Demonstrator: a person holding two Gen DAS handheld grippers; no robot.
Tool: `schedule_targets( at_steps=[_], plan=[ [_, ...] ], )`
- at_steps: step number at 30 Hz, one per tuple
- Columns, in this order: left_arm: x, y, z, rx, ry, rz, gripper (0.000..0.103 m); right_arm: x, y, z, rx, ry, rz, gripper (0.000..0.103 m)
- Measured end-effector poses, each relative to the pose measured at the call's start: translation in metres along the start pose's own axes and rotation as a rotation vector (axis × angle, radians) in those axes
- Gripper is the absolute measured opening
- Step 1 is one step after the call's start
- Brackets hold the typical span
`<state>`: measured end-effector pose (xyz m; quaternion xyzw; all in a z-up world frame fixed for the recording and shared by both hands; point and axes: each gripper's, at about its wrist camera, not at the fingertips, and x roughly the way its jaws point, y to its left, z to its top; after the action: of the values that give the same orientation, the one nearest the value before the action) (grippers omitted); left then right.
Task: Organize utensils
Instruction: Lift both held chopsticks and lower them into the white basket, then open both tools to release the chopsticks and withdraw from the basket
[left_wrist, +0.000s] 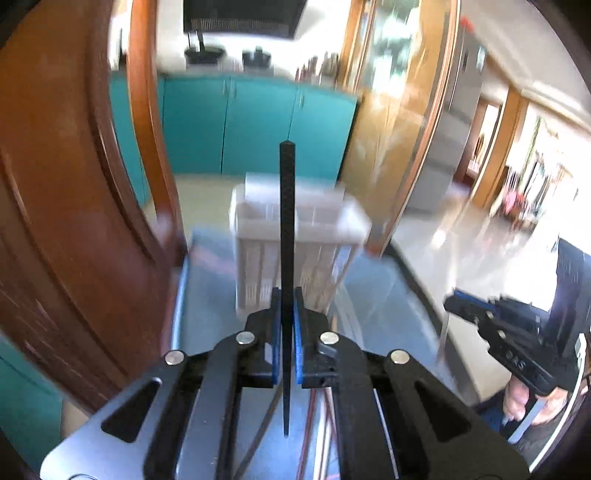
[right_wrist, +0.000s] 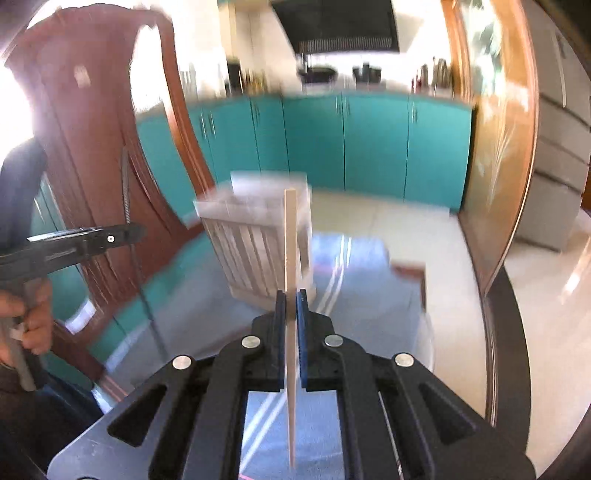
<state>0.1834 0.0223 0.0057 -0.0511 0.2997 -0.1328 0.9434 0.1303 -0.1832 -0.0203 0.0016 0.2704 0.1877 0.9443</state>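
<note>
the left gripper (left_wrist: 287, 325) is clamped on a black chopstick (left_wrist: 286, 229), the right gripper (right_wrist: 291, 321) on a pale wooden chopstick (right_wrist: 290, 236), each pinched near its middle, upright. both look light, stiff and thin, likely to pivot. beyond stands the white slatted holder (left_wrist: 299, 229) on the glass table (left_wrist: 376, 295).

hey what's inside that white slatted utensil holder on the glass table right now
Blur hides most of the white holder's interior; only faint dividers show near its rim, no utensil clearly inside. The black chopstick and wooden chopstick are outside it, clamped in the left gripper and right gripper.
</note>
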Motion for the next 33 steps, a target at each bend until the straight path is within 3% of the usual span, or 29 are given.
schedule_targets(
  at_steps=[3,7,10,12,16,23,26,33],
  plan=[
    [-0.034,-0.002,0.032,-0.004,-0.147,-0.008,0.006,-0.033,-0.003,0.028,0.035,-0.15,0.013,0.006],
    [-0.058,-0.008,0.075,-0.022,-0.375,0.049,0.006,-0.055,-0.001,0.065,0.065,-0.36,0.031,0.006],
    [-0.052,-0.004,0.093,-0.067,-0.485,0.082,0.006,-0.057,-0.002,0.086,0.089,-0.527,0.054,0.006],
    [-0.034,-0.001,0.096,-0.082,-0.518,0.133,0.006,-0.05,-0.001,0.09,0.091,-0.573,0.034,0.006],
    [0.001,0.013,0.094,-0.149,-0.482,0.129,0.006,-0.009,0.0,0.085,0.112,-0.511,0.043,0.006],
    [0.056,0.018,0.088,-0.135,-0.361,0.189,0.006,0.034,0.008,0.067,0.081,-0.403,0.025,0.006],
    [0.066,0.016,0.081,-0.128,-0.314,0.2,0.006,0.045,0.006,0.059,0.086,-0.356,0.028,0.006],
    [0.066,0.017,0.068,-0.125,-0.292,0.212,0.008,0.05,0.009,0.051,0.084,-0.319,0.013,0.009]
  ],
)
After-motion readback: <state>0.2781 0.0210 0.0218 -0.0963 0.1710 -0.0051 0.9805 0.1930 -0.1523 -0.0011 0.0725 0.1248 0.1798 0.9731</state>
